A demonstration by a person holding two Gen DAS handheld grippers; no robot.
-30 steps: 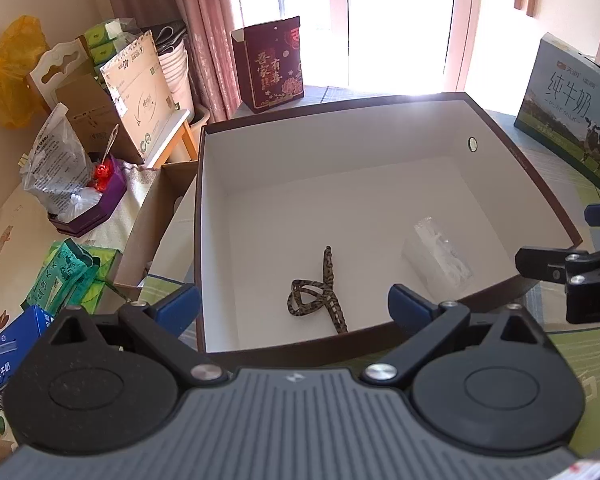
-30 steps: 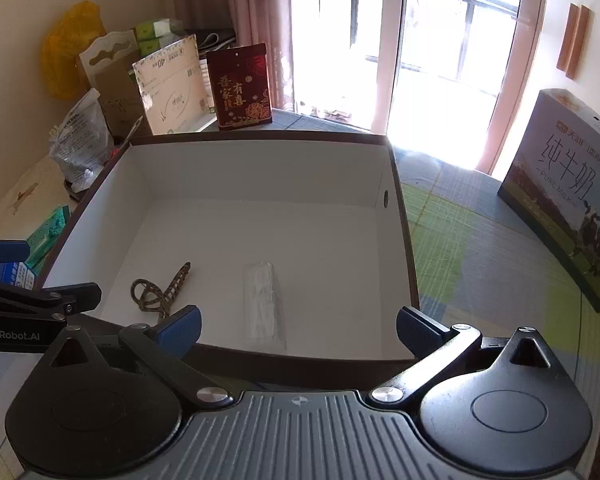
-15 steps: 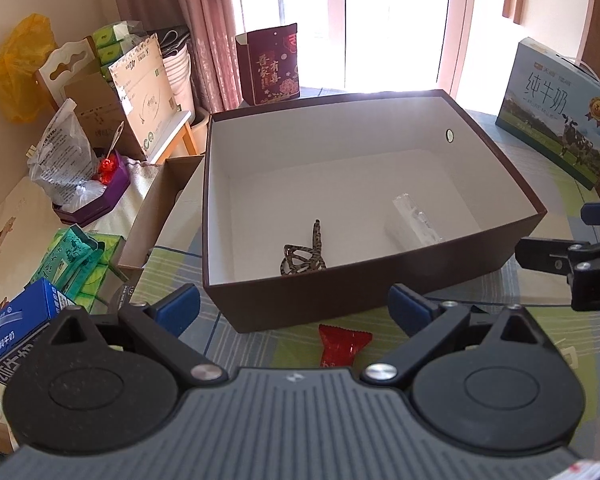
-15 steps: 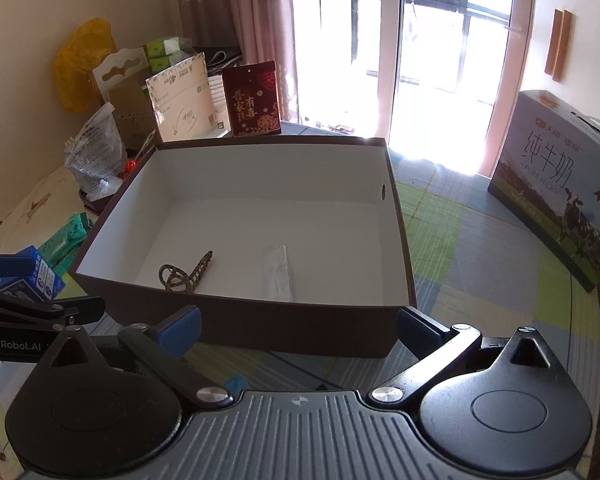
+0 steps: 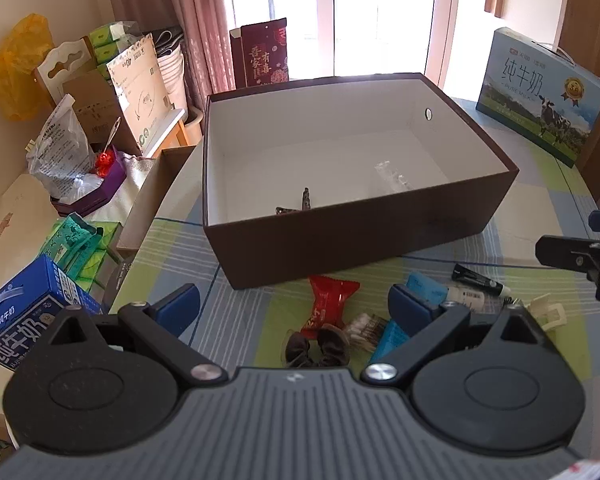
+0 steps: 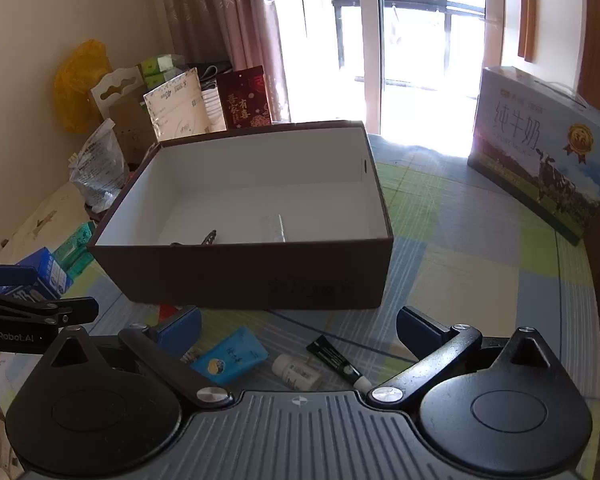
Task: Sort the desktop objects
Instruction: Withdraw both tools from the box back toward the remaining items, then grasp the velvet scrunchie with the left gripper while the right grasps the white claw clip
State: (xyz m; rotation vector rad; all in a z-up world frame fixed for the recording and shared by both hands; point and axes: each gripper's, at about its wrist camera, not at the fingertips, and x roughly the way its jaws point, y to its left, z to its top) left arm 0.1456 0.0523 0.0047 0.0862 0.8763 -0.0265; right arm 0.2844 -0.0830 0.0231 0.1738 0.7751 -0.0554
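I have pulled both claws back from the brown box, so the tabletop clutter now shows. My left gripper and right gripper gape empty. Just beyond lie a red candy wrapper, blue packet and black tube; a hair clip sits inside the box.
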